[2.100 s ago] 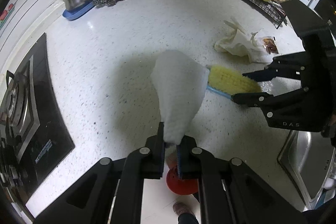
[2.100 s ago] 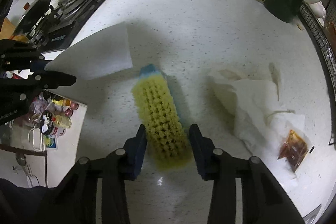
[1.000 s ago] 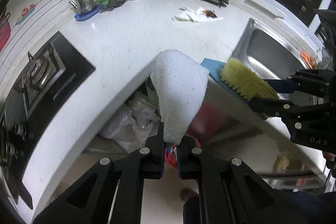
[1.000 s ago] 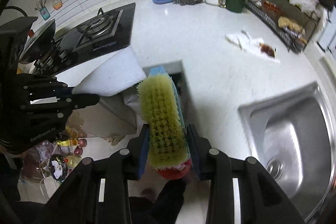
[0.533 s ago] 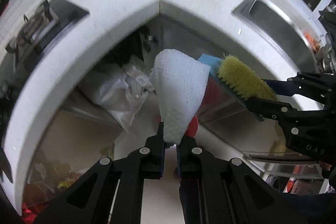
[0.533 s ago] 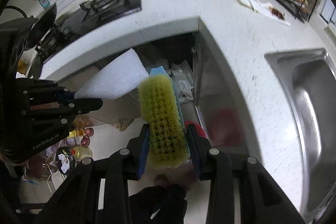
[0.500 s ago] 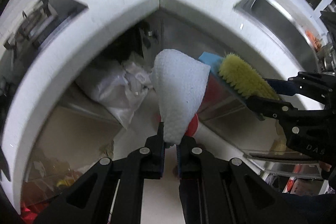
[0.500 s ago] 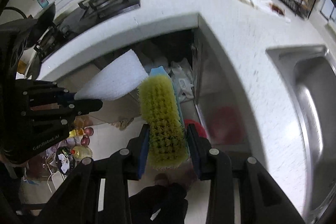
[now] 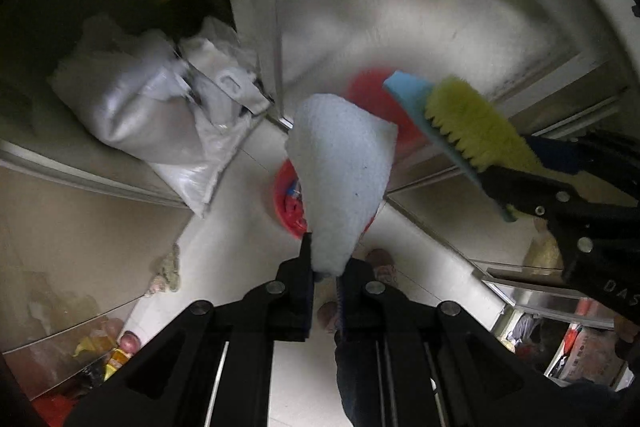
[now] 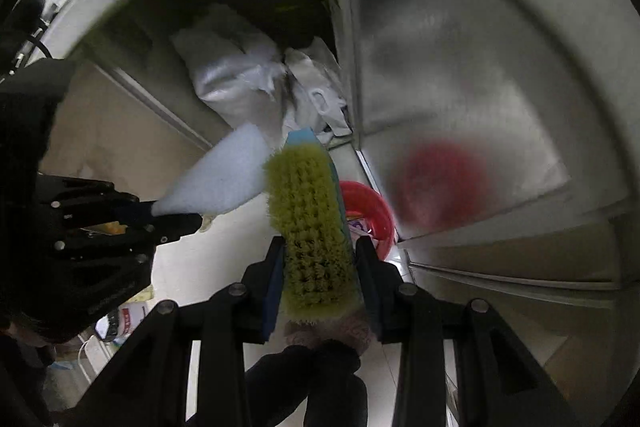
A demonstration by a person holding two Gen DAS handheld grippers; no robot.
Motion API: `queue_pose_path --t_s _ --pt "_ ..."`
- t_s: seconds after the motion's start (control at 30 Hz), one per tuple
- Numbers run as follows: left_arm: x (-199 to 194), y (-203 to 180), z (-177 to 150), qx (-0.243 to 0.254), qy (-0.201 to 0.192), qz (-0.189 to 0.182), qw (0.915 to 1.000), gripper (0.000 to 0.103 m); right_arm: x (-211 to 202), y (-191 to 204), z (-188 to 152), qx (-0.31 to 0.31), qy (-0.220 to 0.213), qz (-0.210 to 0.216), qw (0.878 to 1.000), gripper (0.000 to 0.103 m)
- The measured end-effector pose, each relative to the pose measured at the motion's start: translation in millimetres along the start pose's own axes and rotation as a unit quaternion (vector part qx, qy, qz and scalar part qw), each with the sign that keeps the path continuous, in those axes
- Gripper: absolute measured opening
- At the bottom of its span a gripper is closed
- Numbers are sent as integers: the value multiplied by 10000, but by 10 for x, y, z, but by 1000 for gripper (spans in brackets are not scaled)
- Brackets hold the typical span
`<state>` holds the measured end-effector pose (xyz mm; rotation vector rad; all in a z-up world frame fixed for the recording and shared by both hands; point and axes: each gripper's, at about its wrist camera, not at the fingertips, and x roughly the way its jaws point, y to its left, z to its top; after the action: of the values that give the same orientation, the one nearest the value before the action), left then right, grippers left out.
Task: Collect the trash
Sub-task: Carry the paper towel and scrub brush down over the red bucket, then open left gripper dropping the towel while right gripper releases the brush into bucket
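My left gripper point(image 9: 325, 273) is shut on the lower corner of a white folded cloth point(image 9: 342, 167), which stands up from its jaws. The same cloth point(image 10: 218, 179) shows in the right wrist view, held by the left gripper point(image 10: 156, 213). My right gripper point(image 10: 320, 283) is shut on a scrub brush point(image 10: 312, 227) with yellow bristles and a blue back; in the left wrist view that brush point(image 9: 470, 129) comes in from the right. Both grippers point down at a red bin point(image 9: 286, 201) on the floor, with scraps inside. The cloth hides most of it. The red bin point(image 10: 366, 207) sits just beyond the brush.
White plastic bags point(image 9: 152, 111) fill an open cabinet under the counter. A steel cabinet door point(image 10: 460, 75) reflects the red bin. A person's slippered feet point(image 9: 380, 263) stand near the bin. Bottles and packets point(image 9: 104, 355) lie at lower left on the floor.
Both grippers have dropped from above the counter to below its edge, still gripping cloth and brush. The counter top has left the view; the red bin and the floor are much nearer.
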<state>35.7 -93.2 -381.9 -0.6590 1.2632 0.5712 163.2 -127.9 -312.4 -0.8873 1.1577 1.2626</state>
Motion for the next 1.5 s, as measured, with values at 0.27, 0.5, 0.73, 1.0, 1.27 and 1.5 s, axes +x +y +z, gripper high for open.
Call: queue_pose_path --t_s 0.27,0.5,0.73,1.0,1.27,1.5 --pt "797 -43 27 258 208 -62 9994 8 598 -170 -174 274 -5 -210 9994 33" --pt "983 -25 203 252 205 -74 9994 44 697 -261 -259 532 -110 -295 9981 33" --pt "880 -24 288 367 210 -106 9990 57 633 -289 -252 687 -123 -374 9969 33" --pt "632 228 202 8 16 -131 9999 70 708 -224 -208 588 -4 -325 9977 33" --pt "620 409 13 -1 -85 131 9999 92 923 0 -164 246 124 -124 9995 33" --pt "651 584 -104 -307 -112 49 9995 99 1132 118 -148 5 268 -1 9996 33"
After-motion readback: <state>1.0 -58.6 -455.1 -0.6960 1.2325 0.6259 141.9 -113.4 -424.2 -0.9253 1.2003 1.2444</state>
